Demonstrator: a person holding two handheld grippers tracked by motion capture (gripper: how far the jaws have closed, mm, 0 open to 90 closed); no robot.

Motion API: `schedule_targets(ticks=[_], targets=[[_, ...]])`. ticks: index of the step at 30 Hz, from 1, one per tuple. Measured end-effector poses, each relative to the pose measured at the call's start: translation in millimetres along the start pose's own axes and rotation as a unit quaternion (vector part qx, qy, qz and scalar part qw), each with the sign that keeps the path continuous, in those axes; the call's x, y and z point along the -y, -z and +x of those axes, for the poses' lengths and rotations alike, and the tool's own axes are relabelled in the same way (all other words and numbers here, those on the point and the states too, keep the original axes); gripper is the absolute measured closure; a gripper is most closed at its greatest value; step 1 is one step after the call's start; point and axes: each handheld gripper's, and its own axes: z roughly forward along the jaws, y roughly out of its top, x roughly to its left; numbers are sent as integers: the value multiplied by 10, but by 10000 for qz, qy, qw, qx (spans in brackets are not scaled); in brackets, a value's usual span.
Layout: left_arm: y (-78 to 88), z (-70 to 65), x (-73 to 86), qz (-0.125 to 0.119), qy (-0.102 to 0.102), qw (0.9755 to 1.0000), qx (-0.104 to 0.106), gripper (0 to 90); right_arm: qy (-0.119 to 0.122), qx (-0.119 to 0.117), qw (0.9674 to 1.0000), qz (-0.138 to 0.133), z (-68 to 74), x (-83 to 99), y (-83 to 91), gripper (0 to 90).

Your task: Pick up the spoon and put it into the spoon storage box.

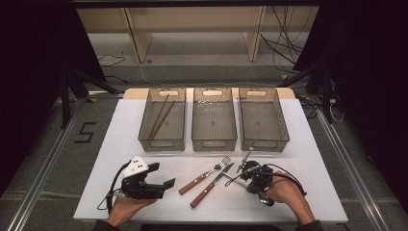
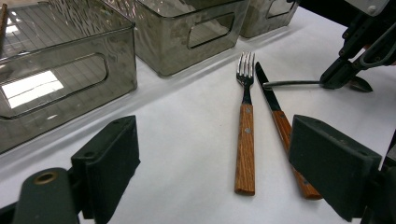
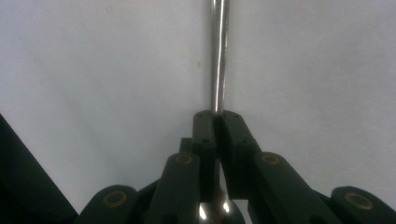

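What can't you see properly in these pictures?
- Spoon: in the right gripper view the right gripper, shut on its handle, hides most of the bowl, and the top edge cuts the handle.
- Knife: in the left gripper view a black pad covers part of its wooden handle.
- Chopsticks: in the high view too small to tell their material.

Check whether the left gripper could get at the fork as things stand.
Probably yes. The left gripper has its jaws open and faces the fork, which lies flat on bare table with nothing between. The knife lies close beside it, so a wide grip might catch that too.
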Motion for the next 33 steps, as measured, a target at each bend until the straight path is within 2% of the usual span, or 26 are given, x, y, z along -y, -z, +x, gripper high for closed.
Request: schedule_targets(ticks=[8, 12, 14, 19, 22, 27, 33], targets=[[-1, -2, 0, 5, -23, 10000, -13, 160, 42, -19, 10000, -49, 9, 16, 8, 861], [2, 1, -1, 3, -20, 10000, -17, 160, -21, -41, 9999, -105, 1, 29, 15, 862], [2, 2, -1, 4, -20, 10000, -23, 160, -5, -33, 9998, -175, -7, 37, 32, 862], [2, 0, -2, 6, -23, 10000, -30, 160, -121, -78, 9993, -347, -16, 54, 95, 863], [6, 6, -2, -14, -17, 10000, -41, 160, -217, -118, 9982, -540, -31, 68, 142, 863], [22, 13, -4, -90, 25, 9999, -42, 160, -324, -184, 9948, -951, -70, 96, 258, 863], [24, 24, -4, -130, 54, 9999, -52, 160, -487, -231, 9866, -1541, -129, 115, 402, 863]])
